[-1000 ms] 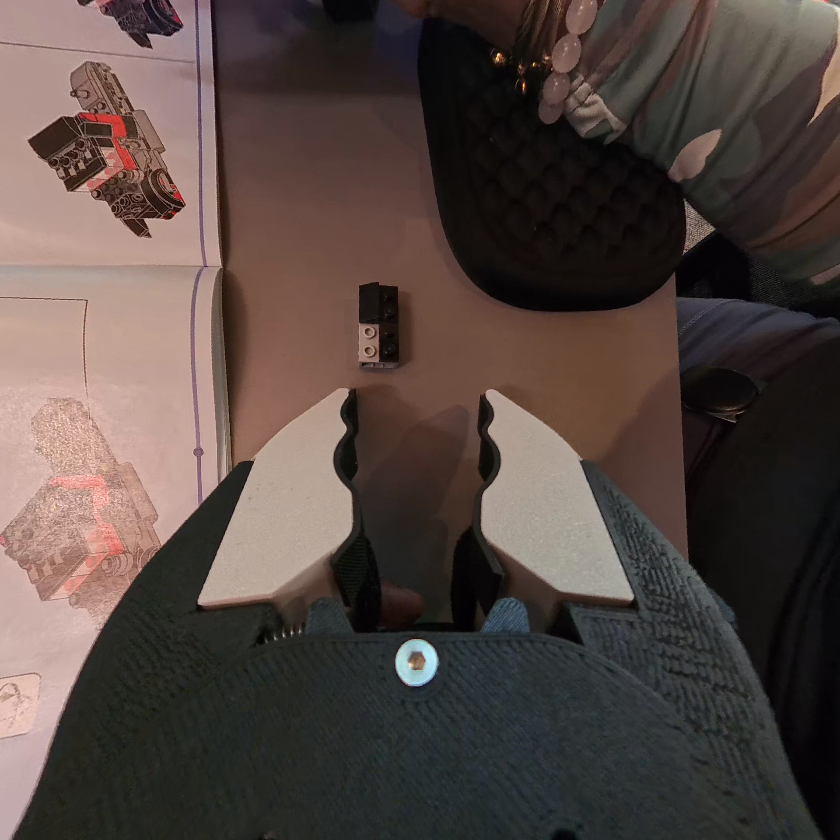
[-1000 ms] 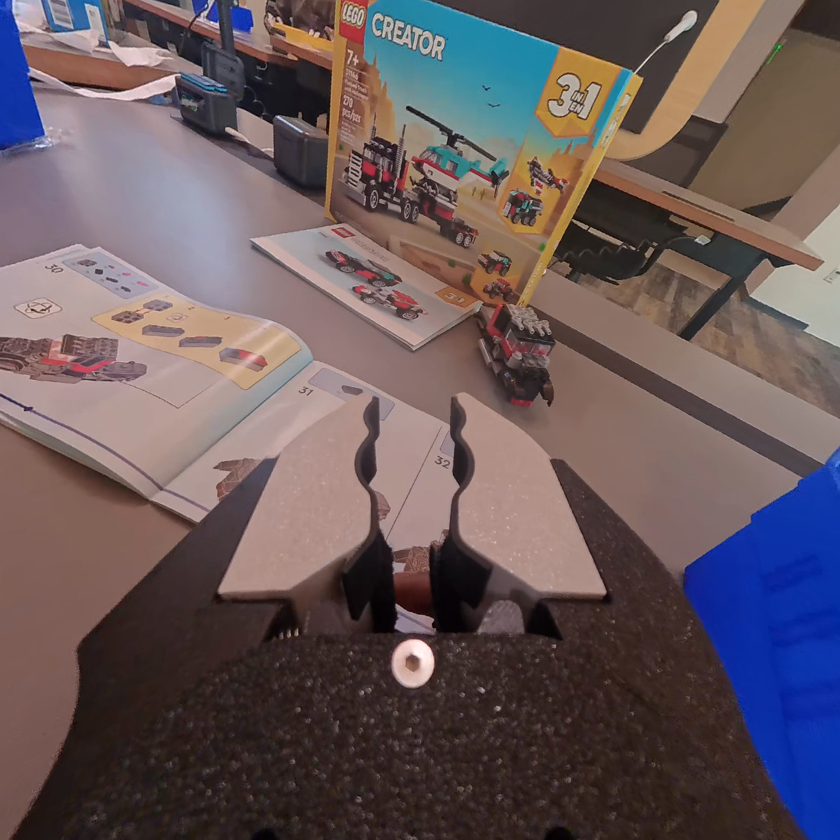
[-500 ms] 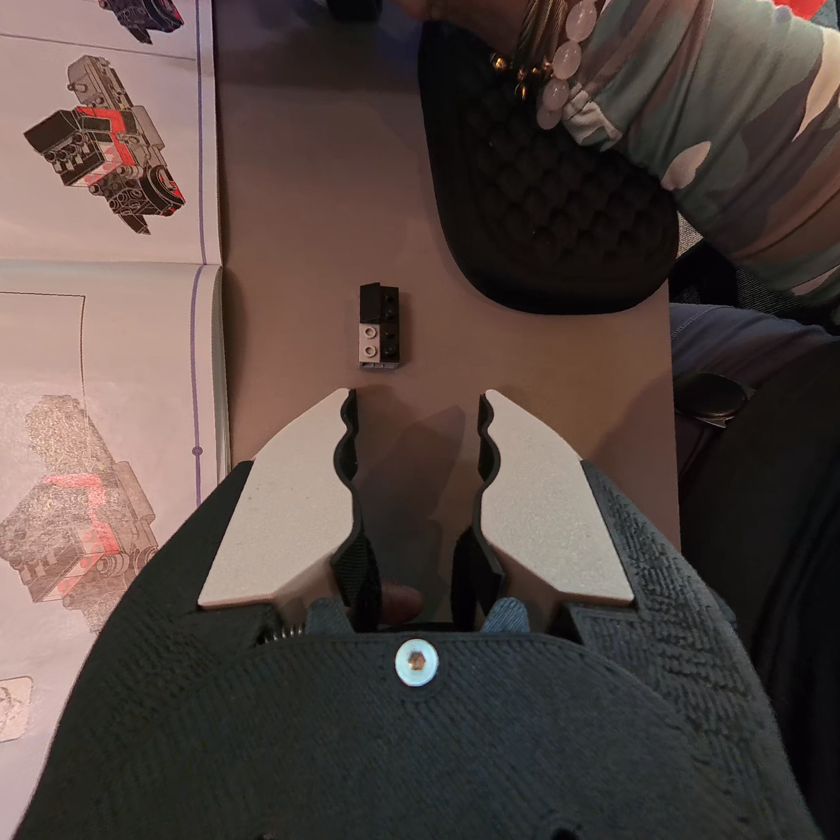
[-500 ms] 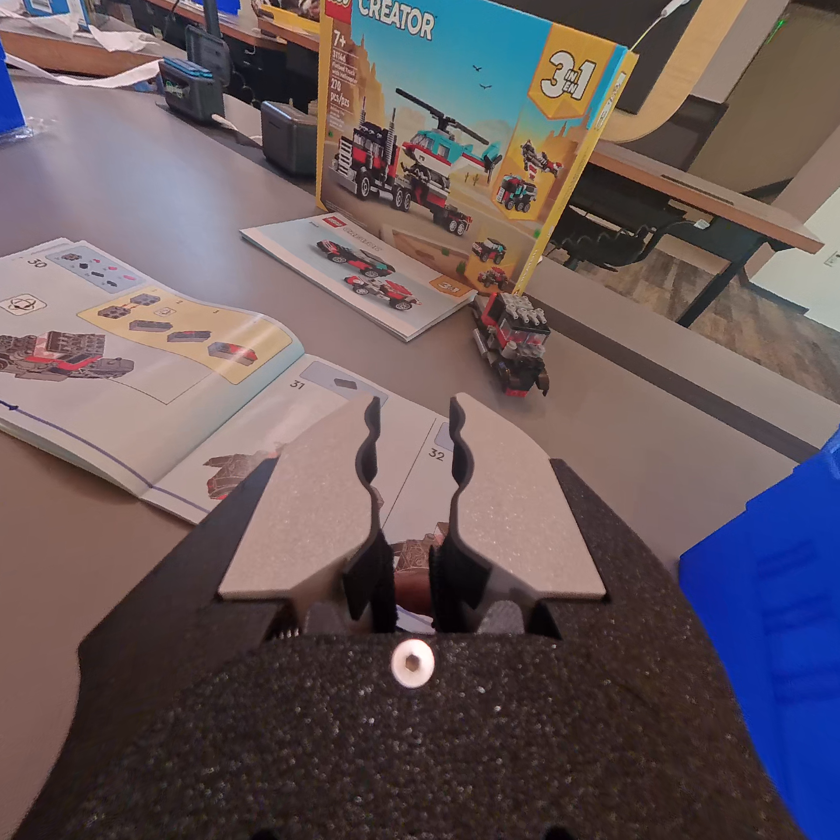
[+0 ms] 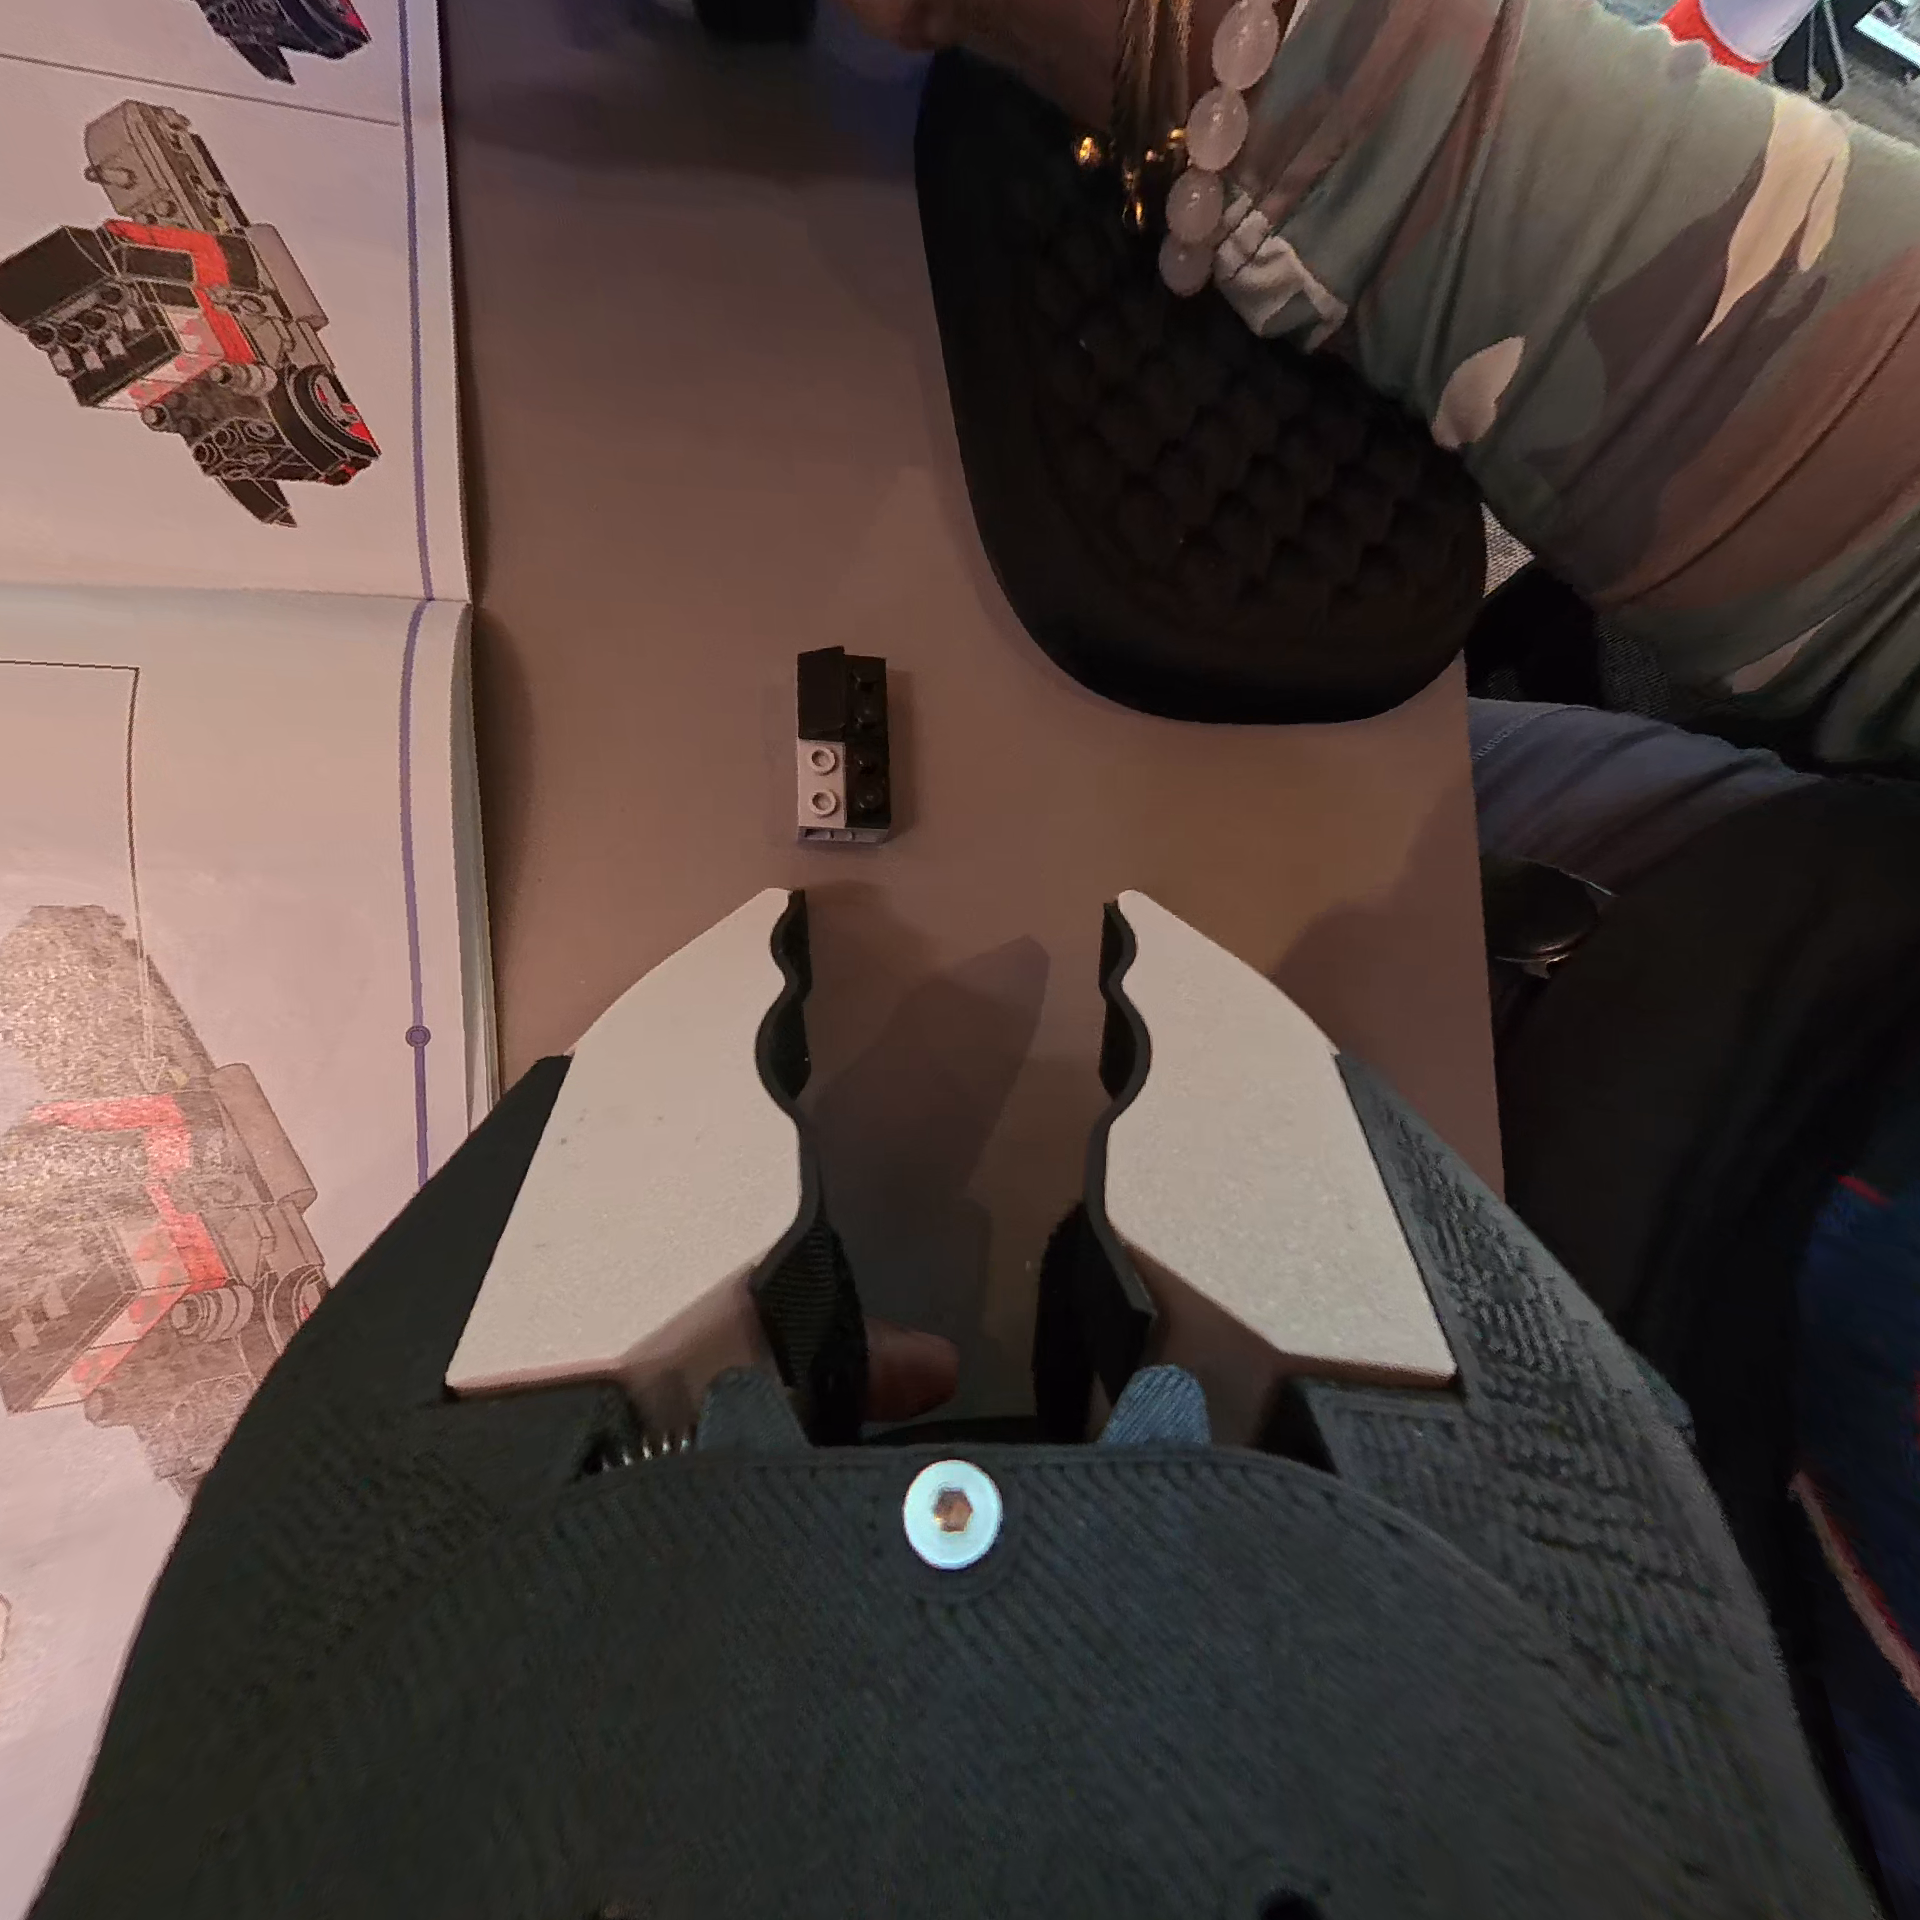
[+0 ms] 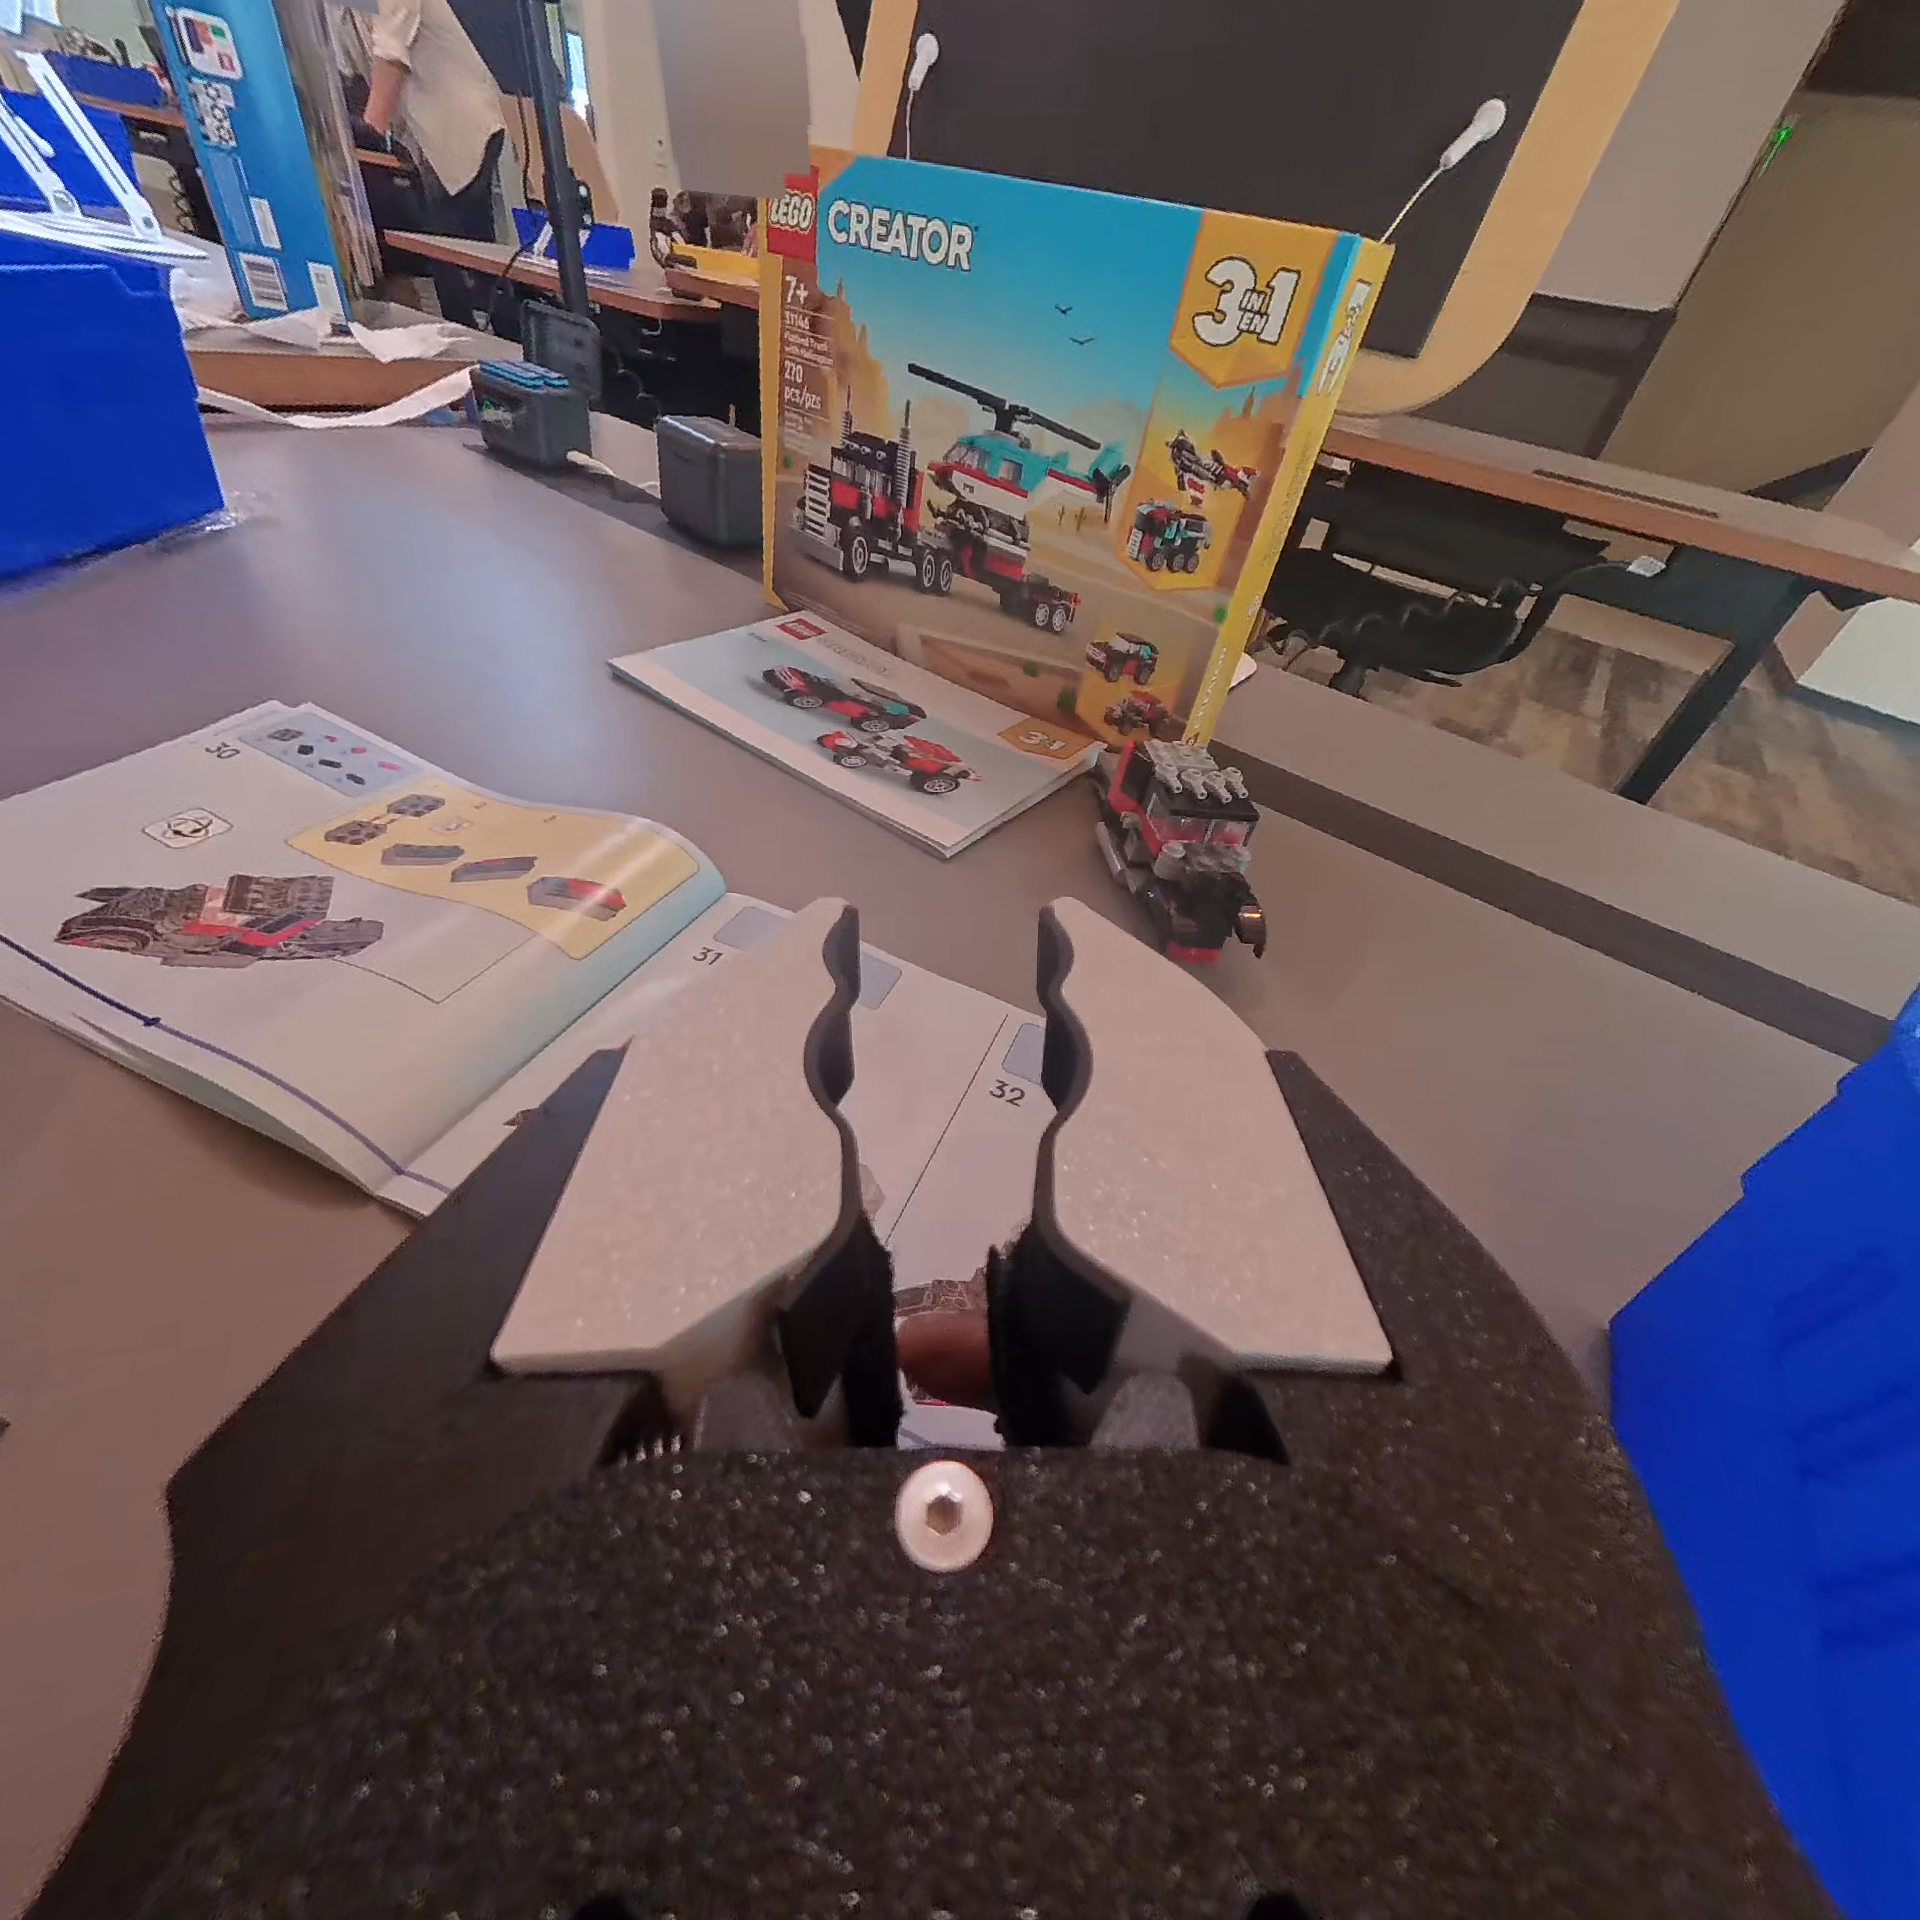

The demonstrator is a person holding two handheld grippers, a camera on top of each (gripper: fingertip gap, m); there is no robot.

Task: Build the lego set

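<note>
Left wrist view: the left hand-held gripper (image 5: 954, 902), grainy grey fingers with wavy black pads, gapes wide and empty above the matte brown surface (image 5: 665, 436). Just beyond lies a small black-and-grey studded lego brick assembly (image 5: 848, 746), beside the open paper instruction booklet (image 5: 208, 779). The right hand-held gripper (image 6: 945, 914), half open, holds nothing; farther off stands a built black-and-red lego truck (image 6: 1179, 847).

Lego truck (image 6: 1184, 852) nr box (image 6: 1049, 457)
</note>
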